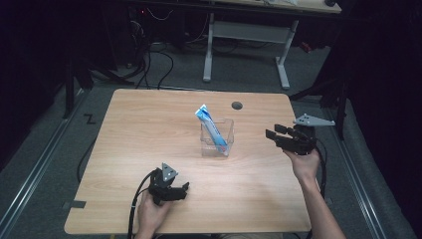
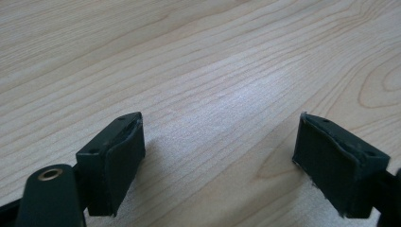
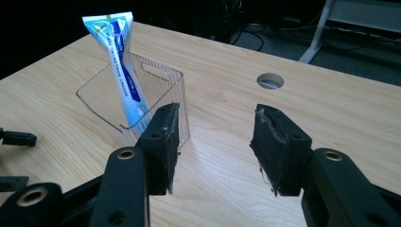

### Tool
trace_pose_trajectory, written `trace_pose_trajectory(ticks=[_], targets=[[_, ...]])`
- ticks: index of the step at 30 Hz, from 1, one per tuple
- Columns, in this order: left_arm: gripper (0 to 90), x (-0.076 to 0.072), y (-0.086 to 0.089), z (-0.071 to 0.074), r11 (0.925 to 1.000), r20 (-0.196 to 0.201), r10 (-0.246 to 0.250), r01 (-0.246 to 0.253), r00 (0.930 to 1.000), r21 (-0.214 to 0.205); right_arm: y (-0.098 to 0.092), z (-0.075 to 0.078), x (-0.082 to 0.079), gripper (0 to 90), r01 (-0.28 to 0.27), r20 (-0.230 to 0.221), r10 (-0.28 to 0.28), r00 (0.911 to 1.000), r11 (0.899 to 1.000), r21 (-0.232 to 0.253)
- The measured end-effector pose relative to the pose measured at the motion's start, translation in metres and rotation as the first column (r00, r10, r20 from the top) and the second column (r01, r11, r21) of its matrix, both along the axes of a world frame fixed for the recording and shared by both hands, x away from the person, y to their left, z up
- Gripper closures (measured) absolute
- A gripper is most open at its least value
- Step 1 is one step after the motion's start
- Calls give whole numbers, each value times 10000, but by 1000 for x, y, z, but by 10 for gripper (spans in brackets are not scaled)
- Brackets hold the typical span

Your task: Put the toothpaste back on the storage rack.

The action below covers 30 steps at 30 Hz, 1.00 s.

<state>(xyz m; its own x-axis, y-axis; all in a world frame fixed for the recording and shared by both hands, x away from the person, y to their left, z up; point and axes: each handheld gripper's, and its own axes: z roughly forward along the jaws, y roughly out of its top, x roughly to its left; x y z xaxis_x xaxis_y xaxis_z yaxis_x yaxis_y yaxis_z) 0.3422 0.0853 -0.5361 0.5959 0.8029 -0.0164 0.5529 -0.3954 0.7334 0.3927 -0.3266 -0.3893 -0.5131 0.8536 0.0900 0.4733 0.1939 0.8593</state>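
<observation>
Clear box (image 1: 217, 138) mid-table holds a blue tube (image 1: 212, 126) leaning upright; right gripper (image 1: 272, 133) hovers beside it, jaws parted, empty; left gripper (image 1: 185, 190) low near the table's front edge, wide open, empty.

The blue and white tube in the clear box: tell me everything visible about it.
The tube is a soft squeeze tube, white with blue print, its flat crimped end up and flared. It stands tilted inside the clear plastic box, leaning toward the far-left wall, lower end in the box, its top rising above the rim. Nothing else touches it; both grippers are apart from it.
</observation>
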Motion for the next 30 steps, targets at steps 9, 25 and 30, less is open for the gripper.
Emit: trace_pose_trajectory(ticks=[9,25,30], targets=[[173,0,0,0,10000,0,-5,5,10000,6,-7,-5,-11,513,110,-17,-109,9999,9999,103],[173,0,0,0,10000,0,-2,2,10000,1,-15,-16,-24,513,314,0,-314,9995,9991,299],[173,0,0,0,10000,2,0,0,10000,2,-17,-21,-28,513,354,-10,-354,9994,9987,380]])
